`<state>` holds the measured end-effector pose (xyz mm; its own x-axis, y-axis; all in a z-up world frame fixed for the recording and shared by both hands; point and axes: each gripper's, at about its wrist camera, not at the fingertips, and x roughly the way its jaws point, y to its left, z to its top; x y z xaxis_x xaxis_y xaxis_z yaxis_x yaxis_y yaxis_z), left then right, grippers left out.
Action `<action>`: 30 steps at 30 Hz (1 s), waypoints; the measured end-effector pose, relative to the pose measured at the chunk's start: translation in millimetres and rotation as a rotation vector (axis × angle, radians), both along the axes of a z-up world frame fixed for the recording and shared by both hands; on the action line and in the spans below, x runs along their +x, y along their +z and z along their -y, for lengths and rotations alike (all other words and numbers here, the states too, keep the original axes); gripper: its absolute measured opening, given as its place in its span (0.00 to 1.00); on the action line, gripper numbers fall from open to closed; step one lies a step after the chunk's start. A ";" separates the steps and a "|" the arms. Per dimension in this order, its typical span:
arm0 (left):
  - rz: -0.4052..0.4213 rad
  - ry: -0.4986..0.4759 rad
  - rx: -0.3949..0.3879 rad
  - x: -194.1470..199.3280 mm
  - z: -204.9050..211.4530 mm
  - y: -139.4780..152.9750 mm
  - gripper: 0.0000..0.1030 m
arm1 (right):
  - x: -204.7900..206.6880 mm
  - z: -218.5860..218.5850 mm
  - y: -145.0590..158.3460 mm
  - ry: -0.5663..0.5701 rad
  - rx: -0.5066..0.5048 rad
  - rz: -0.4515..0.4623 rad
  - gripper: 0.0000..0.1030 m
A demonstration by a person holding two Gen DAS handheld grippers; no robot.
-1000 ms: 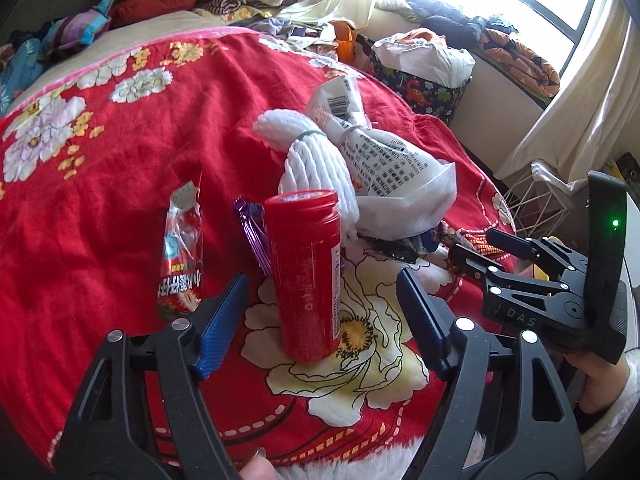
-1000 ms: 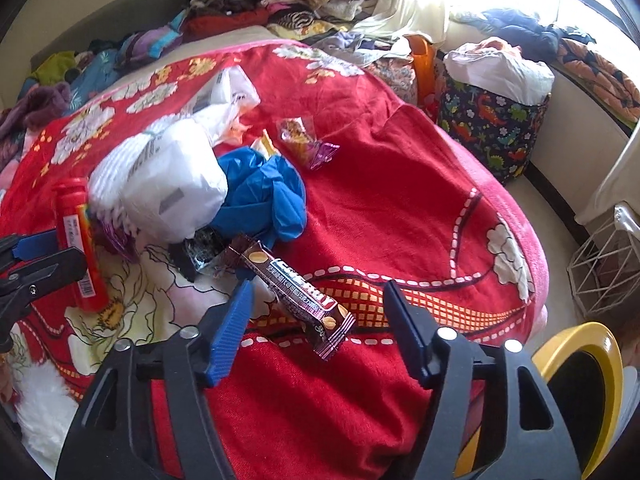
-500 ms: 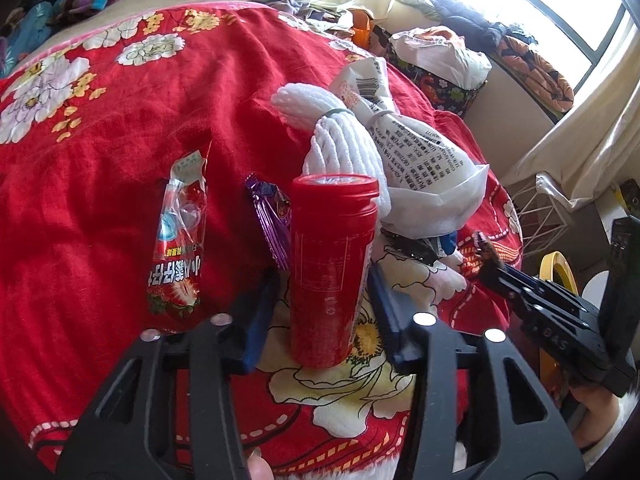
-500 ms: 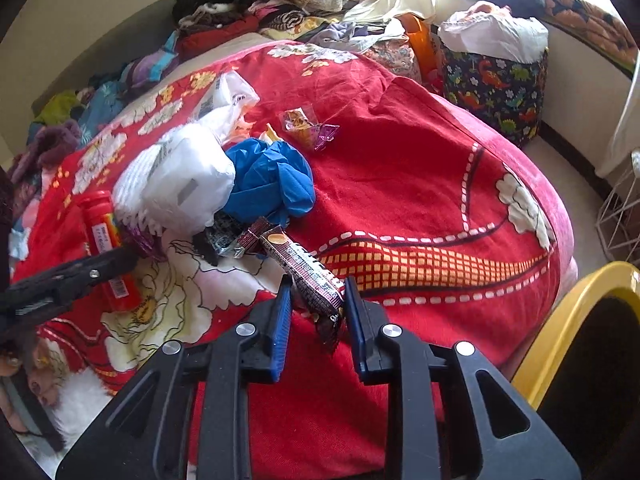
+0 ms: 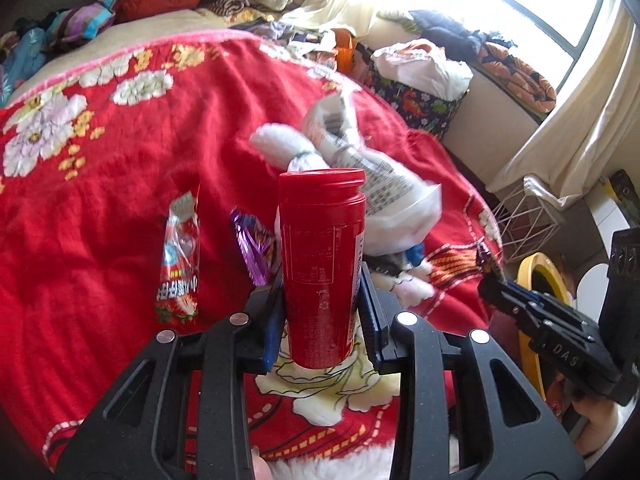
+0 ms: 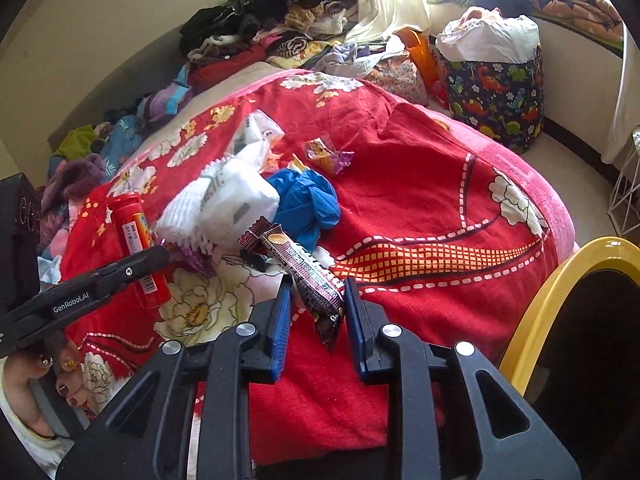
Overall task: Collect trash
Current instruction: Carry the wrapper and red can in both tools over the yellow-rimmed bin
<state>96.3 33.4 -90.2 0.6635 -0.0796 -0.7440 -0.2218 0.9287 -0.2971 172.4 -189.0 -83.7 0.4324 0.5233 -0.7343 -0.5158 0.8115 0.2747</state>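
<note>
An upright red canister (image 5: 322, 260) stands between the blue pads of my left gripper (image 5: 322, 304). The jaws are closing and the pads press its sides. From the right wrist view the canister (image 6: 134, 236) shows at the left, over the red flowered blanket (image 6: 420, 200). My right gripper (image 6: 316, 308) is shut on one end of a brown snack bar wrapper (image 6: 304, 268), whose other end sticks up and away. The left wrist view catches the right gripper (image 5: 490, 284) at the right, beside a yellow-rimmed bin (image 5: 528, 280).
On the blanket lie a strawberry wrapper (image 5: 180, 256), a purple foil wrapper (image 5: 252, 244), a white plastic bag (image 5: 384, 196), a blue bag (image 6: 308, 200) and a small candy wrapper (image 6: 328, 156). A wire basket (image 5: 524, 220) and a dinosaur-print hamper (image 6: 496, 96) stand on the floor.
Both grippers went from wide open to closed: the left on the red canister, the right on the snack bar wrapper. The right gripper has lifted and rolled with the wrapper, nearer the yellow bin.
</note>
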 end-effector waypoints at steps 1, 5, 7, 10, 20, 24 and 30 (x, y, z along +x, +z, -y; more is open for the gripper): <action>0.009 0.001 0.002 -0.7 0.9 3.5 0.25 | -2.0 0.5 3.4 0.001 0.007 0.006 0.24; 0.058 -0.011 0.014 -2.9 5.8 18.7 0.25 | -6.8 3.0 14.4 0.000 0.027 0.025 0.24; 0.080 -0.024 0.019 -3.1 10.0 25.9 0.25 | -8.8 5.4 20.3 -0.003 0.038 0.035 0.24; 0.104 -0.040 0.021 -3.6 15.1 33.7 0.25 | -12.9 8.8 28.0 -0.008 0.050 0.050 0.24; 0.154 -0.076 0.019 -5.8 33.1 49.7 0.25 | -21.7 20.4 45.7 -0.034 0.075 0.084 0.24; 0.169 -0.096 0.018 -6.5 40.8 53.8 0.25 | -25.1 26.9 52.3 -0.045 0.084 0.099 0.24; 0.192 -0.123 0.024 -6.5 52.1 59.7 0.25 | -28.9 39.6 61.4 -0.067 0.109 0.129 0.24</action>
<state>89.8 -18.8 -30.4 0.7792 -0.1527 -0.6079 -0.0479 0.9525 -0.3006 143.5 -228.6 -22.3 0.5560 0.5636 -0.6109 -0.4981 0.8143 0.2980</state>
